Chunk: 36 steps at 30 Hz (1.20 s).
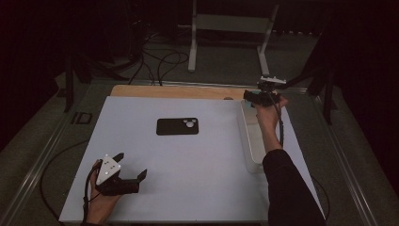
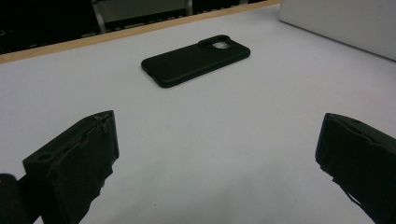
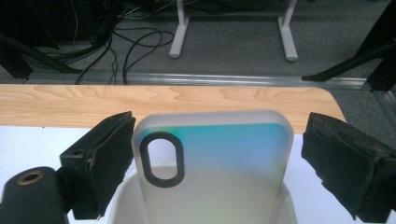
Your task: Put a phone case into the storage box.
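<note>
right tongs (image 3: pixel 212 154) straddle translucent case (image 3: pixel 215 154)

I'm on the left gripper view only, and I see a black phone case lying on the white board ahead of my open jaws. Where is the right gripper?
Observer: The right gripper is at the far right of the table, above the far end of a white bin.
Operator: Is it gripping anything?
Observer: No. Its jaws stand open on either side of a translucent phone case, which stands upright in the bin.
Operator: Which way is that case turned?
Observer: In the right gripper view its black-rimmed oval camera cut-out sits beside the jaw at the left. The jaw at the right is clear of the case.
</note>
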Each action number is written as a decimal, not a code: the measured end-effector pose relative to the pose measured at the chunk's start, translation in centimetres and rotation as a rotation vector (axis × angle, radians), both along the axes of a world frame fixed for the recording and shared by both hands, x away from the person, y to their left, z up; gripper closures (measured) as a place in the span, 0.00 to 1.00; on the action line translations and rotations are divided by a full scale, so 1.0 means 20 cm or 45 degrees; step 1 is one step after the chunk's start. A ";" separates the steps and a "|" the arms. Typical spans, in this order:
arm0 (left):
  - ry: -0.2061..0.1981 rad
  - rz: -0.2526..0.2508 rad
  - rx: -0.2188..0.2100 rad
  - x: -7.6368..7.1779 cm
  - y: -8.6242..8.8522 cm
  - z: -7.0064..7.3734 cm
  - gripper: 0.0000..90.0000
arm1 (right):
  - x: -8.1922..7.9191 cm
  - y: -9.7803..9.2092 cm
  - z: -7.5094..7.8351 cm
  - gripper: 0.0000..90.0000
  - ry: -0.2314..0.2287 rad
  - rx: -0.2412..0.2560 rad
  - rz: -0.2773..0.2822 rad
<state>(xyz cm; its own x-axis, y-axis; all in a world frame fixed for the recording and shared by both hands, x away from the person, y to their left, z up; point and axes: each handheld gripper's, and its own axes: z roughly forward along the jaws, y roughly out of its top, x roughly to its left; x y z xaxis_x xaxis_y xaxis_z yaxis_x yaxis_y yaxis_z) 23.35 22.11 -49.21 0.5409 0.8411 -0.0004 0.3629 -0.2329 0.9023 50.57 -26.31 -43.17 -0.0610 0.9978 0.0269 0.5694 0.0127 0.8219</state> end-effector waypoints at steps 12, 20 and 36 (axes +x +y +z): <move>-0.001 -0.003 -0.002 0.00 -0.01 0.00 0.00 | -0.02 -0.02 0.05 0.11 -0.023 -0.024 0.023; 0.000 -0.002 -0.004 0.00 -0.01 0.00 0.00 | -0.06 -0.03 0.05 0.11 0.048 -0.016 0.079; 0.004 -0.004 0.000 0.00 -0.01 0.00 0.00 | -0.25 -0.02 0.07 0.10 0.016 0.107 0.257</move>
<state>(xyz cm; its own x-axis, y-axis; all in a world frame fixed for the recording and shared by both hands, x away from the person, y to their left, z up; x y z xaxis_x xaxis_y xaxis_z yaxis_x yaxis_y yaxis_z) 23.36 21.85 -49.23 0.5436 0.8394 -0.0024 0.3651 -0.2339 0.9011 45.60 -26.74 -41.71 -0.2585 0.9595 0.1117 0.5726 0.0590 0.8177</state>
